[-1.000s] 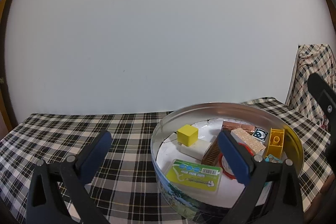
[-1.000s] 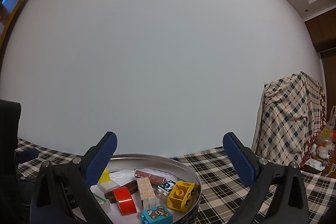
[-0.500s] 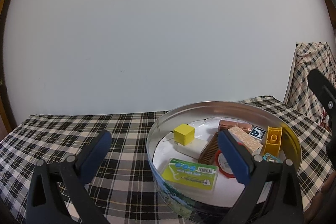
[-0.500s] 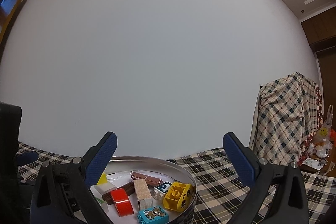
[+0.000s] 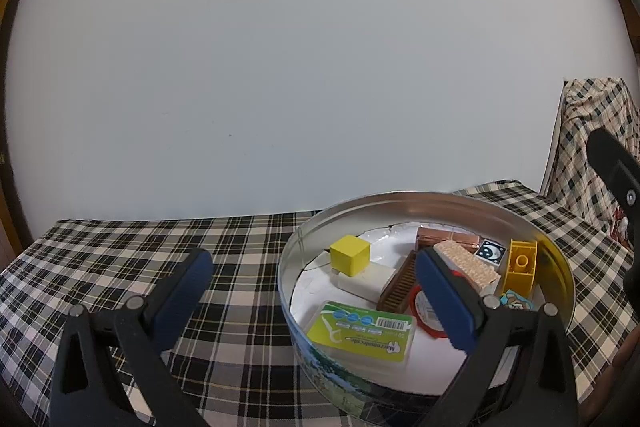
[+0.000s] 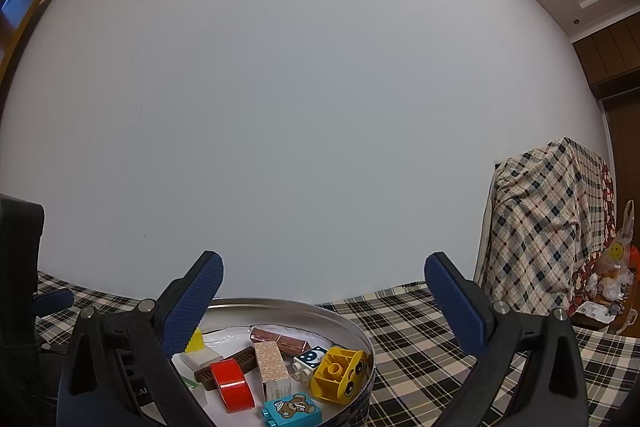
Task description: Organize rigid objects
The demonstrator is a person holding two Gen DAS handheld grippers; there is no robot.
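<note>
The left gripper (image 5: 312,279) hung with its blue-padded jaws spread wide and empty above the black-and-white checked tablecloth (image 5: 120,267), one finger over the round silver metal tin (image 5: 400,201). Inside the tin lay a green-labelled flat plastic case (image 5: 362,331), a yellow wooden cube (image 5: 349,254) atop a white block (image 5: 364,281), a brown ridged bar (image 5: 398,283) and a yellow toy brick (image 5: 519,267). Farther right, the right gripper (image 6: 320,291) also stood agape, holding nothing, raised above the tin's far rim. A plaid-draped piece of furniture (image 6: 548,227) stood at the far right.
</note>
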